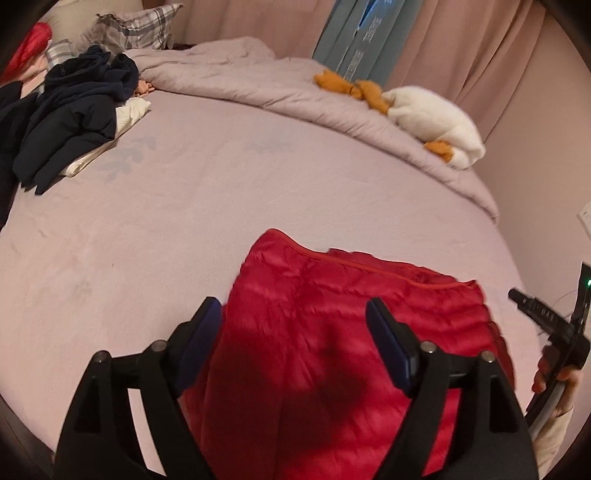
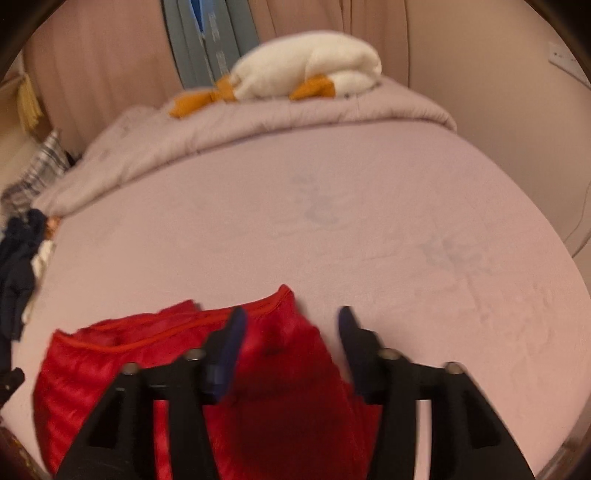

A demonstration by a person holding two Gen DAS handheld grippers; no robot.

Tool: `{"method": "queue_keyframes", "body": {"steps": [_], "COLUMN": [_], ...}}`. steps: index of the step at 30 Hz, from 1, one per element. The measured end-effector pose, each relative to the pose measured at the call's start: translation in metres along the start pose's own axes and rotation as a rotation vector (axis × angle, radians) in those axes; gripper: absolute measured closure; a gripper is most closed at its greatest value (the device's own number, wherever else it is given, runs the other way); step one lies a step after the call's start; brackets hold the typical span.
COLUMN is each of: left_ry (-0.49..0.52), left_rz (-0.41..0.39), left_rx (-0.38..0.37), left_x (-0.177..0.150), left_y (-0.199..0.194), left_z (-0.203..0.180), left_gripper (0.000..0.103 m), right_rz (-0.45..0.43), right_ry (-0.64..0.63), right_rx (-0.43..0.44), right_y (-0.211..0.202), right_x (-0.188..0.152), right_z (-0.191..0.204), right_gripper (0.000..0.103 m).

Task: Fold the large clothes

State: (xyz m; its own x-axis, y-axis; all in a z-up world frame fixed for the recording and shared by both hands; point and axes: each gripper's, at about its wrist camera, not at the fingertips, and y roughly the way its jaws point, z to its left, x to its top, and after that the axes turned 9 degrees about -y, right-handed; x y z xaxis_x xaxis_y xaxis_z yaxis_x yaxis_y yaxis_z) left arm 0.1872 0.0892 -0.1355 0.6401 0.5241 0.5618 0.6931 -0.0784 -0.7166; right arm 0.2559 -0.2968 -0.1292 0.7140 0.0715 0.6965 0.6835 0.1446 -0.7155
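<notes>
A red quilted down jacket [image 1: 332,350] lies folded on the pink bed sheet [image 1: 184,203], its piped edge turned toward the far side. My left gripper [image 1: 293,306] hovers just above the jacket's left half, jaws wide apart, nothing pinched between the blue pads. In the right wrist view my right gripper [image 2: 291,314] stands open over the right corner of the jacket [image 2: 155,369]. Red fabric shows between its fingers, but the pads do not press on it. A hand [image 1: 554,373] holding the right tool shows at the far right of the left wrist view.
A heap of dark navy clothes [image 1: 74,110] over a white piece lies at the left of the bed. A rumpled duvet [image 1: 258,85] runs along the far side, with a white and orange plush duck [image 1: 436,118] on it. A plaid pillow [image 1: 136,26] and curtains stand behind.
</notes>
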Motion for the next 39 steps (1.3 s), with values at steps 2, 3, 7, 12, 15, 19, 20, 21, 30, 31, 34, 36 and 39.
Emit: {"method": "queue_keyframes", "body": {"steps": [2, 3, 7, 12, 15, 19, 20, 21, 30, 31, 34, 36, 39], "left_ry": [-0.006, -0.009, -0.031, -0.063, -0.08, -0.088, -0.099, -0.112, -0.16, -0.161, -0.152, -0.146, -0.133], "left_rz": [-0.007, -0.01, -0.01, 0.012, 0.032, 0.021, 0.023, 0.031, 0.032, 0.03, 0.022, 0.022, 0.021], "left_rx": [-0.016, -0.023, -0.023, -0.023, -0.028, -0.042, -0.049, -0.065, -0.089, -0.089, -0.092, -0.09, -0.092], "left_x": [-0.008, -0.013, -0.034, -0.069, -0.087, -0.105, -0.109, -0.111, -0.118, -0.119, -0.123, -0.125, -0.128], "left_y": [-0.011, -0.016, -0.026, -0.023, -0.02, -0.017, -0.016, -0.015, -0.019, -0.021, -0.025, -0.027, -0.028], "left_z": [0.004, 0.006, 0.015, 0.035, 0.043, 0.053, 0.056, 0.06, 0.071, 0.071, 0.069, 0.069, 0.066], "left_gripper": [0.018, 0.018, 0.017, 0.017, 0.017, 0.017, 0.017, 0.017, 0.016, 0.016, 0.017, 0.017, 0.017], "right_rz": [-0.013, -0.02, -0.038, -0.019, 0.012, 0.013, 0.004, -0.002, -0.015, -0.012, -0.013, -0.01, -0.002], "right_ry": [-0.009, -0.014, -0.003, 0.069, 0.106, 0.089, 0.091, 0.096, 0.175, 0.184, 0.214, 0.221, 0.231], "right_rx": [-0.003, -0.006, -0.003, 0.059, 0.09, 0.095, 0.094, 0.092, 0.083, 0.083, 0.106, 0.13, 0.169], "right_y": [-0.011, -0.016, -0.03, -0.031, -0.031, -0.039, -0.043, -0.046, -0.055, -0.055, -0.056, -0.055, -0.053], "right_x": [-0.009, -0.013, -0.039, -0.08, -0.104, -0.124, -0.127, -0.129, -0.142, -0.145, -0.151, -0.155, -0.159], "right_z": [0.002, 0.001, -0.005, -0.015, -0.018, -0.015, -0.015, -0.015, -0.029, -0.03, -0.034, -0.034, -0.033], "right_gripper": [0.047, 0.046, 0.038, 0.038, 0.038, 0.038, 0.038, 0.038, 0.038, 0.038, 0.038, 0.038, 0.038]}}
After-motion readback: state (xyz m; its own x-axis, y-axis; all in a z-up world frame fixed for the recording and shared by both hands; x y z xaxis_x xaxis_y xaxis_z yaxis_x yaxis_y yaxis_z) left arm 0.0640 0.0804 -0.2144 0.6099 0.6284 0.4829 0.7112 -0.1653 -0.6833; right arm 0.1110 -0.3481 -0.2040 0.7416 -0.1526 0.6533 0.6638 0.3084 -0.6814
